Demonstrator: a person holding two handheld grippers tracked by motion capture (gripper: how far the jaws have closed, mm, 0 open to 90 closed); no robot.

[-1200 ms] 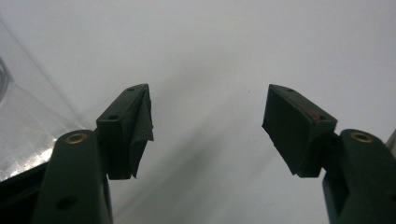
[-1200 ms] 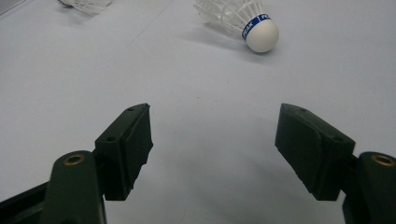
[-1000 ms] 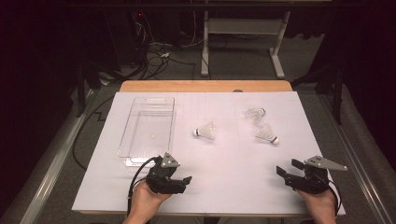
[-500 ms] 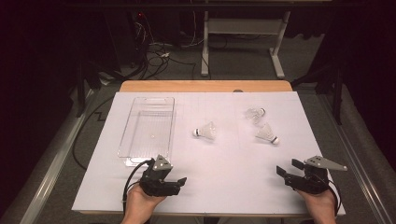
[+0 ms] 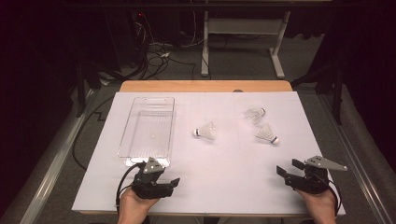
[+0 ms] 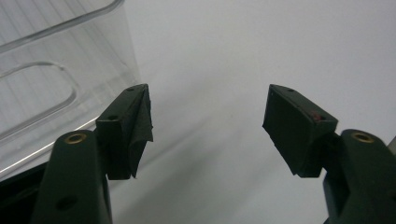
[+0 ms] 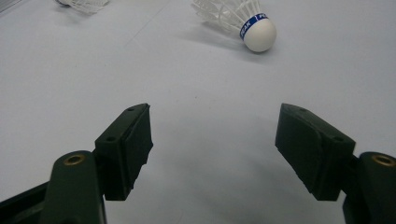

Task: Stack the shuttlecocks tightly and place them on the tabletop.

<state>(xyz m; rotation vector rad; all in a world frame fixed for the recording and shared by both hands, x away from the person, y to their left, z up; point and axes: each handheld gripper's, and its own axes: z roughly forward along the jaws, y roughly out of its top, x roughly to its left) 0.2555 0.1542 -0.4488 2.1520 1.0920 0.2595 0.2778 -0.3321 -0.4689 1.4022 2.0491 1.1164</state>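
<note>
Three white shuttlecocks lie on the white table cover: one in the middle, one at the far right and one nearer on the right. A clear plastic tray sits at the left with nothing large inside. My left gripper rests at the near edge just in front of the tray, open, nothing between its jaws; the tray's end wall stands close at its left. My right gripper is open near the front right corner, pointing at the nearer shuttlecock.
The table cover has wide bare room between the two grippers. A wooden table edge shows at the far side. Beyond it on the dark floor are cables and a desk frame.
My left gripper has drawn back a little to the left and toward the near edge. The right gripper and the shuttlecocks have stayed put.
</note>
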